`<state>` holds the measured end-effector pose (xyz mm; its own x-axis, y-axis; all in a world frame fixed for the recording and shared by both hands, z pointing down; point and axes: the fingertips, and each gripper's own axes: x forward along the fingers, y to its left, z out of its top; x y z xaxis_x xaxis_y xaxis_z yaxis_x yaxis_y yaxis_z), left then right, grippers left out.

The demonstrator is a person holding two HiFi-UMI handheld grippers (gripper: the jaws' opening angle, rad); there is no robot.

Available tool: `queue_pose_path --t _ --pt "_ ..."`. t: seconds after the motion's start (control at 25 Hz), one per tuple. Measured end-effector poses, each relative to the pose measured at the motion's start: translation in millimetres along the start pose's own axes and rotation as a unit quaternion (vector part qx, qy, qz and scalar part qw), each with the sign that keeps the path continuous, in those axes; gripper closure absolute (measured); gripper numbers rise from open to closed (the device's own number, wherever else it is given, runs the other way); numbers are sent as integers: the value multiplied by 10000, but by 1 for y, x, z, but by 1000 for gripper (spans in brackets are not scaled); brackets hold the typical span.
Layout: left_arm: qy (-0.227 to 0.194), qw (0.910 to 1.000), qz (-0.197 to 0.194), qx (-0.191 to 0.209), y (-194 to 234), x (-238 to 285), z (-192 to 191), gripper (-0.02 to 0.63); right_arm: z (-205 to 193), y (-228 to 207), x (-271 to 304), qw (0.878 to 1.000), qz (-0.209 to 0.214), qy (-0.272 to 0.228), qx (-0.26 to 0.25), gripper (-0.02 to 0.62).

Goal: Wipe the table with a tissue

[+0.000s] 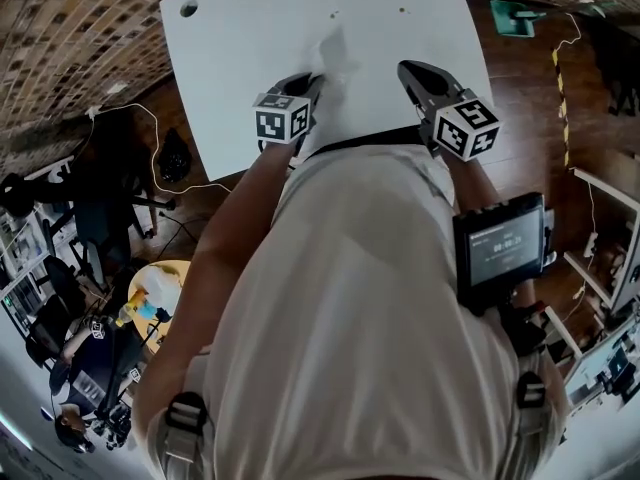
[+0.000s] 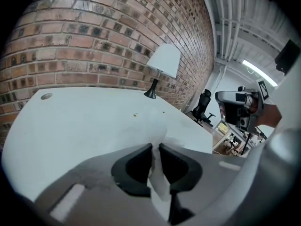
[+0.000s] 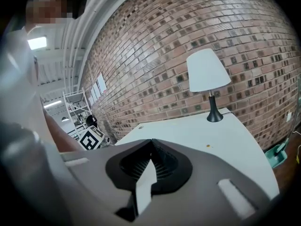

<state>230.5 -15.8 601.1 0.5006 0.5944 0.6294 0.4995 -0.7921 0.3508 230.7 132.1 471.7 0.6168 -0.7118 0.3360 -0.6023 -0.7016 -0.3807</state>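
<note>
A white tissue (image 1: pixel 335 56) hangs crumpled from my left gripper (image 1: pixel 318 78), just above the near edge of the white table (image 1: pixel 250 28). In the left gripper view the jaws of the left gripper (image 2: pixel 155 146) are shut on the tissue (image 2: pixel 159 175), and a corner of it sticks out past the tips. My right gripper (image 1: pixel 408 68) hovers to the right over the same edge. Seen in its own view, the right gripper (image 3: pixel 151 140) has its tips together and nothing sticks out past them. A small crumb (image 2: pixel 135 114) lies on the table top (image 2: pixel 84 121).
A lamp (image 2: pixel 163 60) with a white shade stands at the table's far end against the brick wall (image 3: pixel 197 27). A round hole (image 1: pixel 188 9) sits near one table corner. An office chair (image 2: pixel 204 105) and shelving stand beyond the table.
</note>
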Motion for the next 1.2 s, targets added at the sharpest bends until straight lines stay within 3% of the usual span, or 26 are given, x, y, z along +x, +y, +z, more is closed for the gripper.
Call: queue_pose_path --t 0.28,0.6,0.72,0.84,1.2 --pt "-43 9987 486 -161 15 16 20 566 -3 -18 -4 9996 215 162 -41 588" --pt "164 9880 1490 -384 50 41 46 565 8 -57 -9 9970 662 413 -12 588" --pt "271 9852 1631 -443 60 52 55 565 8 -76 -12 9964 694 476 76 589" --pt "449 9846 1673 -255 68 69 63 565 11 -95 -15 9963 670 528 131 589" --pt "651 9756 2038 -496 74 100 70 566 8 -144 -45 9973 420 420 435 588"
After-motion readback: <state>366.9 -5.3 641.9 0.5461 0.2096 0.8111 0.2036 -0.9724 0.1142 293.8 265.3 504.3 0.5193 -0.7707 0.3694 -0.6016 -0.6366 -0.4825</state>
